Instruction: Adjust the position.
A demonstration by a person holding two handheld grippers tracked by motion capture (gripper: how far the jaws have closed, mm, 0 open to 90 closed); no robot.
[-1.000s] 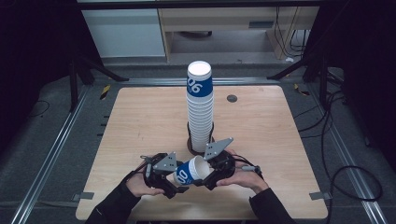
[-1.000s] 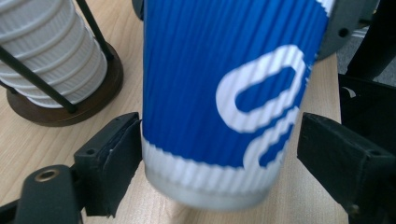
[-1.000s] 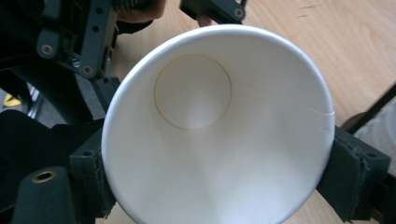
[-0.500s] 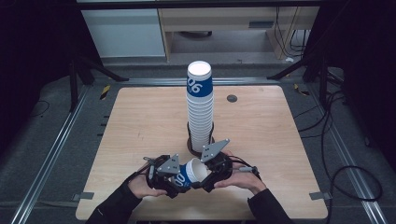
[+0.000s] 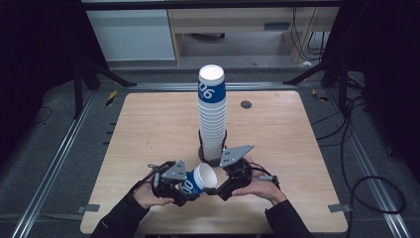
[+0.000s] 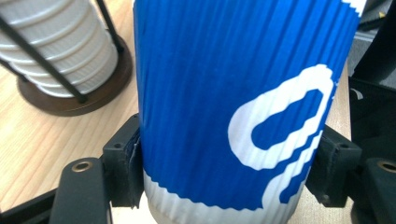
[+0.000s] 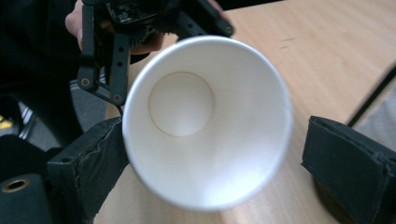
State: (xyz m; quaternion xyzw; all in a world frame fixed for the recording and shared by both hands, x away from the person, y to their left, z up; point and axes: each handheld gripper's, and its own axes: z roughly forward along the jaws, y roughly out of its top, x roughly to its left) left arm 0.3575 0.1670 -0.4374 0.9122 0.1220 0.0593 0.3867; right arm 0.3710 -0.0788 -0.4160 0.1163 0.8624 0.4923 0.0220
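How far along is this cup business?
Done: a tall stack of cups stands in its holder. In hand: the left tool grips one blue cup; the right tool has just opened off its rim. Left: where that cup goes next isn't shown.

Person wears dark long sleeves (image 5: 121, 220). Left gripper (image 5: 190, 191) and right gripper (image 5: 213, 188) are black, each topped by a grey 3-cornered plate with small holes. Black cables trail from both. Jaws are blocky black bars with worn rubbery pads (image 7: 84, 163), edges frayed. Brass-coloured screw insert (image 6: 82, 165) sits in the left gripper's jaw arm. Linkage bars show round rivets.
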